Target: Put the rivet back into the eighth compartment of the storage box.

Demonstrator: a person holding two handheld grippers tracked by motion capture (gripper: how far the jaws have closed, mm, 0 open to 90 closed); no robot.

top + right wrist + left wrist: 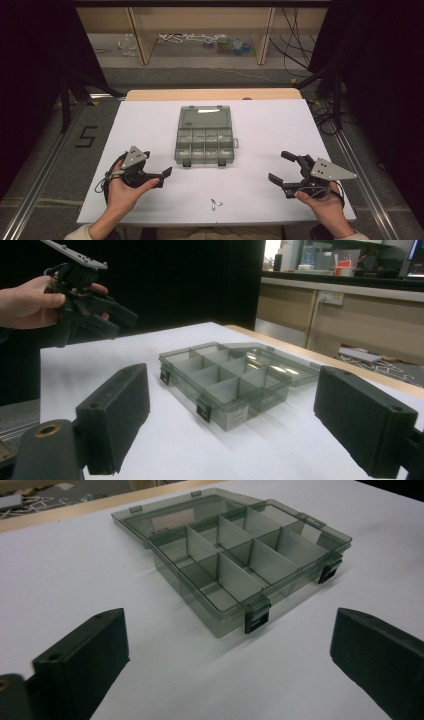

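A smoky grey plastic organizer box [205, 142] lies in the middle of the white table [280, 125]. Its lid is folded back flat on the far side, and its divided compartments look empty. My left gripper [164, 177] is held in a hand near the front left, jaws wide apart and aimed toward the box, nothing between them. In the left gripper view the box [235, 555] lies ahead of the open gripper [227, 650]. My right gripper [280, 167] is at the front right, also open and empty. In the right gripper view it [230, 425] faces the box [230, 375], with the left gripper [107, 315] beyond.
A few small metal parts [216, 203] lie on the table near its front edge, between the two hands. Two black latches [186, 163] hang on the box's near wall. Beyond the table's far edge stands a wooden shelf frame [140, 40] with cables on the floor.
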